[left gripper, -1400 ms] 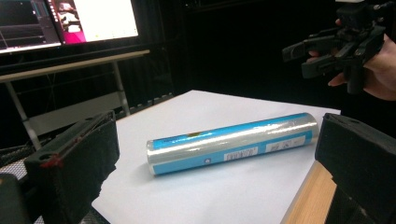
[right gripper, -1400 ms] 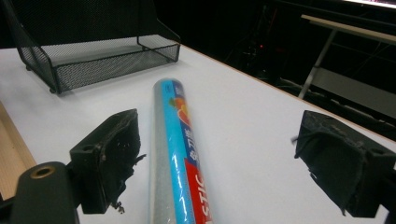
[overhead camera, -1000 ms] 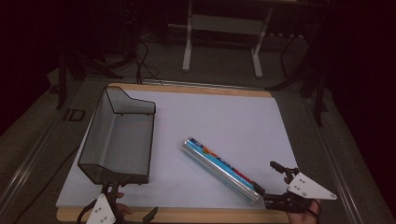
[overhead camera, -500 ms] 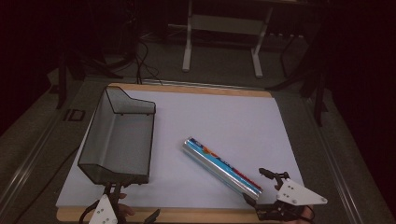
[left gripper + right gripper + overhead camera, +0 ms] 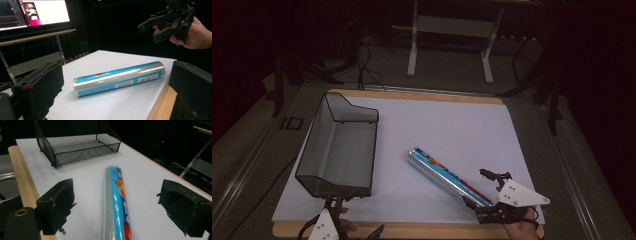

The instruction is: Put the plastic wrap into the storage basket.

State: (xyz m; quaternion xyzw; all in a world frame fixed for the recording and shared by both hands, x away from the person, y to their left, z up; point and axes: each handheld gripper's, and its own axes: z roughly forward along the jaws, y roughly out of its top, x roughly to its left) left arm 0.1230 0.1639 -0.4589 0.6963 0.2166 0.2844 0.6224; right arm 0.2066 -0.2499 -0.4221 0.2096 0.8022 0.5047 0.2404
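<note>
A long roll (image 5: 447,175) in shiny blue wrapping with a coloured label lies diagonally on the white sheet (image 5: 452,125). My right gripper (image 5: 477,189) is open at the roll's near end, one jaw on each side without touching it. Its own view shows the roll (image 5: 116,202) running away between the wide-apart jaws of the right gripper (image 5: 120,207). My left gripper (image 5: 357,217) is open at the front left edge, below the mesh tray (image 5: 337,150). In the left gripper view the roll (image 5: 120,78) lies crosswise beyond the left gripper (image 5: 115,100), which holds nothing.
The black wire mesh tray (image 5: 77,147) is empty and stands on the left of the sheet. A wooden board edge (image 5: 412,231) borders the sheet in front. A hand (image 5: 192,32) holds the other gripper (image 5: 170,20). Monitors (image 5: 37,11) and a desk frame (image 5: 452,30) stand beyond.
My right gripper has moved left and slightly forward, from beside the roll's near end to straddling it. The left gripper has barely shifted. The roll has not moved.
</note>
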